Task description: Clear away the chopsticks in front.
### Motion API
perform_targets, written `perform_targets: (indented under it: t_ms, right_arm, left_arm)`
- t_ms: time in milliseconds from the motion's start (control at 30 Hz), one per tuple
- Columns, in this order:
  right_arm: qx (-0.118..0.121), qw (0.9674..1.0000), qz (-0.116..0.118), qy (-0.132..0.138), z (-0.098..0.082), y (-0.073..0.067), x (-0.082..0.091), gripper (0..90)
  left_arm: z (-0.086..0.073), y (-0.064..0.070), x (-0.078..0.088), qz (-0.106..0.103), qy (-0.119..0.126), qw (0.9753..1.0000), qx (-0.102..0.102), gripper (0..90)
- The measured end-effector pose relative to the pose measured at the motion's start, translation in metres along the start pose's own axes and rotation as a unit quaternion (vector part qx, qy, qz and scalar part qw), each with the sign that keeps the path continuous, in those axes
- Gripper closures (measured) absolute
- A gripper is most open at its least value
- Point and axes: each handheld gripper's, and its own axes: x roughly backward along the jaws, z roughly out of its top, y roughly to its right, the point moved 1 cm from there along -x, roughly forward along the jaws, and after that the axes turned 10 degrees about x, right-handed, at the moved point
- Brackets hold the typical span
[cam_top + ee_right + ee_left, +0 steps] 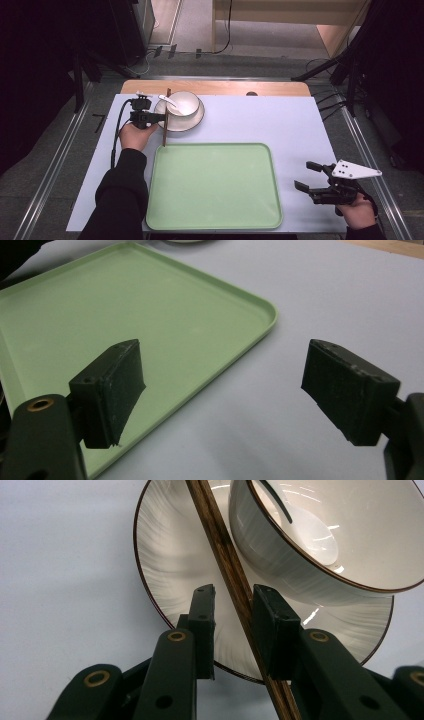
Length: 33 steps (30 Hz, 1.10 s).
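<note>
A brown wooden chopstick (pixel 164 135) lies slanted across the left rim of a white plate (pixel 176 123) at the back left. On the plate stands a white bowl (pixel 187 104) with a white spoon (pixel 167 99) in it. My left gripper (pixel 161 118) reaches in from the left, its jaws on either side of the chopstick (pixel 215 525). In the left gripper view (pixel 232 592) the stick rests against the right pad, and a narrow gap shows at the left pad (pixel 204 615). The plate (pixel 170 555) and bowl (pixel 280 555) lie just beyond. My right gripper (pixel 303 174) (pixel 225 370) hovers open and empty.
A large green tray (pixel 215 185) (pixel 125 305) lies bare in the middle front, with my right gripper just off its right edge. The pale table cover (pixel 280 120) stretches to the right of the plate. A wooden table edge (pixel 225 88) runs along the back.
</note>
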Motion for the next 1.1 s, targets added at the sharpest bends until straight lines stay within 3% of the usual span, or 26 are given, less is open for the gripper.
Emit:
perform_targets:
  t_ms: [167,367,667,1100]
  right_arm:
    - [0.0,1.0,0.002,-0.001,0.001,-0.001,-0.001,17.9]
    - [0.001,1.0,0.002,-0.001,0.001,-0.001,-0.001,17.9]
    - [0.003,1.0,0.003,-0.001,0.001,-0.001,-0.001,17.9]
    - [0.007,1.0,0.004,-0.005,0.001,-0.003,-0.002,17.9]
  left_arm:
    - [0.0,0.001,-0.001,-0.005,-0.002,1.0,0.007,73.4]
    - [-0.002,0.002,-0.006,0.012,-0.014,0.9998,0.003,76.4]
    - [-0.003,-0.001,-0.011,0.014,-0.001,0.999,0.043,81.7]
    - [-0.005,-0.001,-0.017,0.023,-0.005,0.9987,0.046,82.6]
